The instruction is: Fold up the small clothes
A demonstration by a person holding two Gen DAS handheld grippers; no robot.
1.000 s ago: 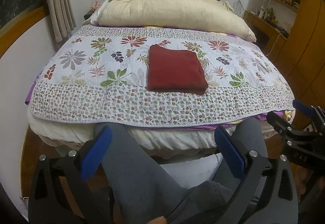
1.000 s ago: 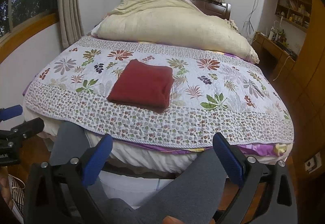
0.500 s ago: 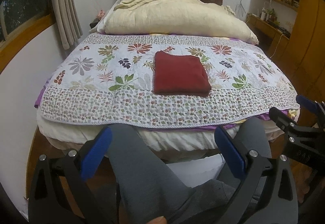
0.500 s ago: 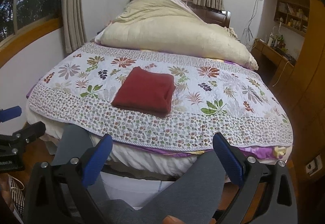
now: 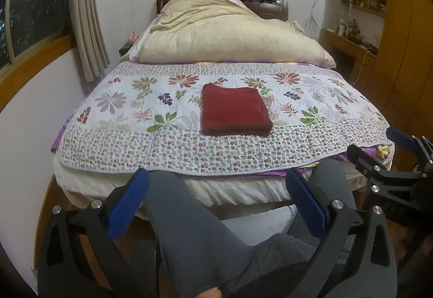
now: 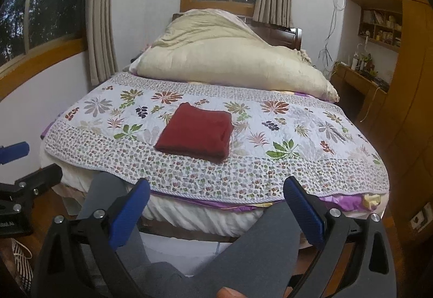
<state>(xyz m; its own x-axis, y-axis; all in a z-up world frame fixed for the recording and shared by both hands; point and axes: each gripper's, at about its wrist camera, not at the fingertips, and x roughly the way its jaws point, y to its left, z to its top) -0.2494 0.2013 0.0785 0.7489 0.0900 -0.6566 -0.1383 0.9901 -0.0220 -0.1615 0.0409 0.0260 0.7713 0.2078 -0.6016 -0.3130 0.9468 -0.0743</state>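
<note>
A dark red garment [image 5: 234, 109] [image 6: 197, 132] lies folded into a flat rectangle on the floral quilt [image 5: 124, 141] [image 6: 311, 162], near the bed's foot edge. My left gripper [image 5: 216, 203] hangs open below and in front of the bed, well short of the garment, with nothing between its blue pads. The right gripper [image 6: 216, 208] is open too, at the same height and equally far back. A person's grey-trousered legs [image 5: 194, 238] [image 6: 259, 252] fill the gap behind both sets of fingers. The right gripper [image 5: 395, 154] shows at the left view's right edge.
A big cream duvet [image 5: 224, 38] is heaped at the bed's head under a window. White wall and curtains [image 5: 89, 27] run along the left. Wooden shelves and a desk [image 6: 362, 81] stand at the right. Wood floor lies beside the bed.
Both grippers have drawn back from the bed and tilted upward, so more of the window and wall shows. The red garment has not moved.
</note>
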